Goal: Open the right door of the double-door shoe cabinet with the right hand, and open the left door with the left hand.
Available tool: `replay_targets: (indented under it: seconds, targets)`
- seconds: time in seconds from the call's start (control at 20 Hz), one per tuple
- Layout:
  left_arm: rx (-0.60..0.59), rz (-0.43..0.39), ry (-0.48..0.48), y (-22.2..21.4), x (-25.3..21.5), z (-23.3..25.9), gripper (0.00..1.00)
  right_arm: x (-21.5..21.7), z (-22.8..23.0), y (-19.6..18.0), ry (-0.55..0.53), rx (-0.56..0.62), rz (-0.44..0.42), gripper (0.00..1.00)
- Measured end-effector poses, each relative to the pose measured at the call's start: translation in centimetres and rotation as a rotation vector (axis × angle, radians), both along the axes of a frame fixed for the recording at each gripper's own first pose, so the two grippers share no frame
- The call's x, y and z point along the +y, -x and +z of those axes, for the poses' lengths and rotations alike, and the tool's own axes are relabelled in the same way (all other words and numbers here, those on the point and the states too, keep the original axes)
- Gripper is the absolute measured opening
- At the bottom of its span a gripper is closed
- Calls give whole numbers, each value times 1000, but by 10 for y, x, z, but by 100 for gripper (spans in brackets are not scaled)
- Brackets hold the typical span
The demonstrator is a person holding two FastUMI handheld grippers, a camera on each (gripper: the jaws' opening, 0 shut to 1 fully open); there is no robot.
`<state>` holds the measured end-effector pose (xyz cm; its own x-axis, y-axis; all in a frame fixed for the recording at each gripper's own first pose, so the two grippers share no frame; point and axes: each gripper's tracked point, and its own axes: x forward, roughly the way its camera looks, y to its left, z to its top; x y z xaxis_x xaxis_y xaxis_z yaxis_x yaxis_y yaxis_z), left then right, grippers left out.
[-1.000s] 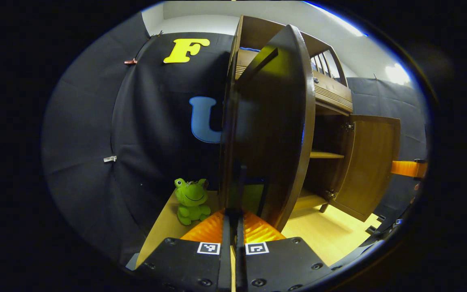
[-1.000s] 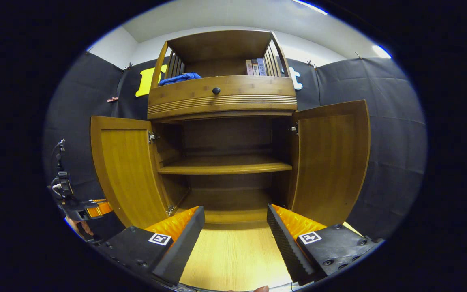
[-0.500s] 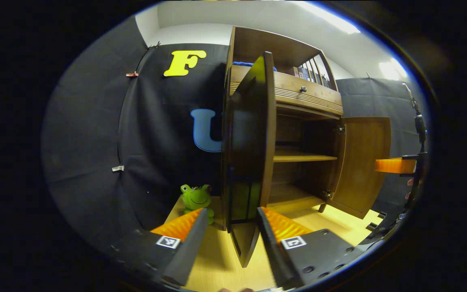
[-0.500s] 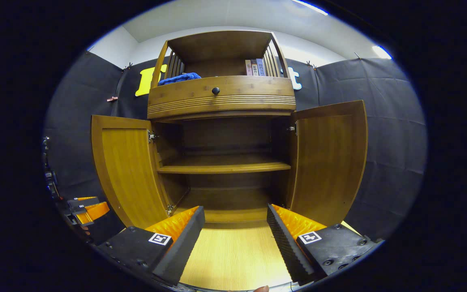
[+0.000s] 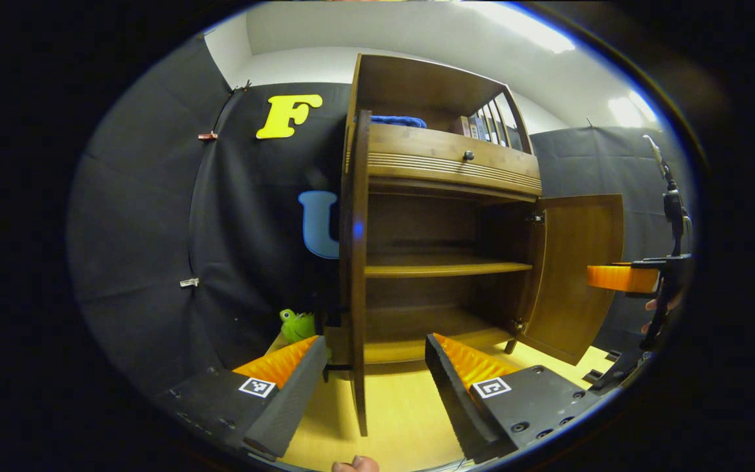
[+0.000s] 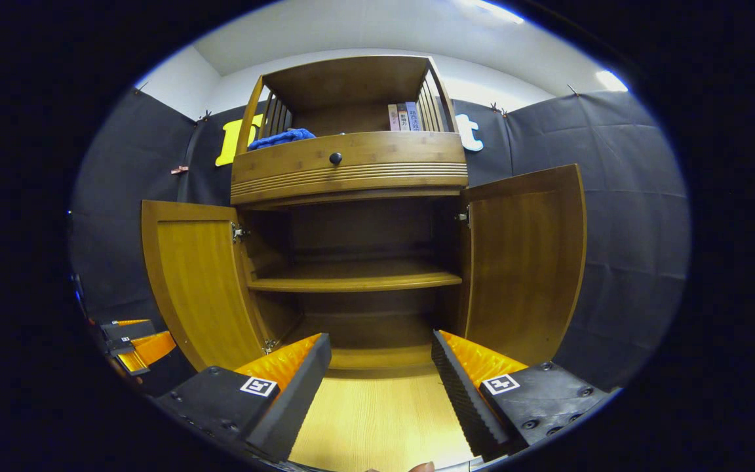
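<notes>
Both doors hang wide: left door (image 6: 200,282) at nine o'clock, right door (image 6: 525,262) at three; left claw (image 5: 371,387) and right claw (image 6: 381,387) spread, gripping nothing, job apparently done.

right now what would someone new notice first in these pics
The wooden shoe cabinet fills the middle of the right gripper view, with its left door and right door both swung wide open onto bare shelves. Above the drawer, a blue cloth lies on the left and a few books stand on the right. In the left gripper view, a green frog toy sits beside the cabinet.
</notes>
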<state>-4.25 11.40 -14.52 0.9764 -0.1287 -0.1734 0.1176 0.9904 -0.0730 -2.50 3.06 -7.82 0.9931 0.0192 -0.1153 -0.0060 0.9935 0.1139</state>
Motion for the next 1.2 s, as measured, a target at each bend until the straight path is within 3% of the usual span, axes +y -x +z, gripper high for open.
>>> replay_targets:
  seconds: [0.35,0.5,1.2]
  targets:
    - [-1,11,-74,-14,-59,9,95,-34,-3,-10,-25,0,22,95]
    - [-8,16,-75,-23,-85,15,92,-47,-3,-15,-35,-5,31,100]
    - [-56,56,-83,-51,-160,42,92,-92,-7,-28,-10,-31,50,98]
